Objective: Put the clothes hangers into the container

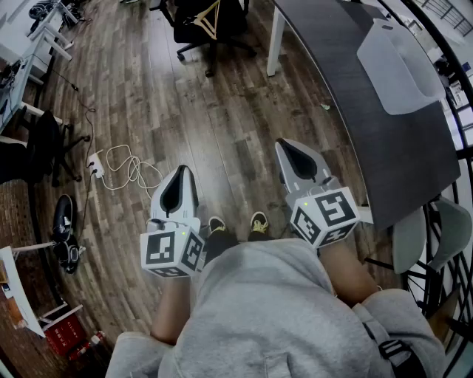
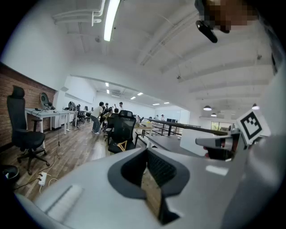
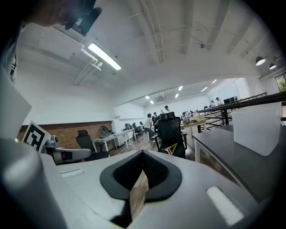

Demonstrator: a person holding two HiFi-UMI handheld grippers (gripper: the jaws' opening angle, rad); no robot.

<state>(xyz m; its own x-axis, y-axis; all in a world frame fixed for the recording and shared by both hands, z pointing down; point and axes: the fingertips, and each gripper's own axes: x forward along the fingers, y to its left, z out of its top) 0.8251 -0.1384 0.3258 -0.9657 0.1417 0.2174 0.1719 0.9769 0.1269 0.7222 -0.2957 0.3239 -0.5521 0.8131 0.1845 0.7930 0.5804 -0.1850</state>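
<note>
Underfoot throughout, a brown wood-plank floor (image 1: 222, 125). Along the right side, running from near to far, a long dark grey table (image 1: 384, 140). At the near edge, the grey sweatshirt (image 1: 266, 310) of the person holding both tools. On the far right part of the table, a white translucent plastic container (image 1: 399, 66). Far across the floor, left of the table's far end, a black wheeled office chair (image 1: 199, 29). Held out over the floor, side by side and apart, the grey left gripper (image 1: 179, 184) and the grey right gripper (image 1: 298, 156), each with a cube of square markers at its near end. Left claw pressed together on nothing. Right claw likewise pressed together, only floor showing in the slit below the tips. Resting on that black chair, a light wooden clothes hanger (image 1: 211, 18), well apart from the container and from both claws. On the floor to the left, a looped white cable (image 1: 126, 171) just beside a white power strip (image 1: 96, 164).
</note>
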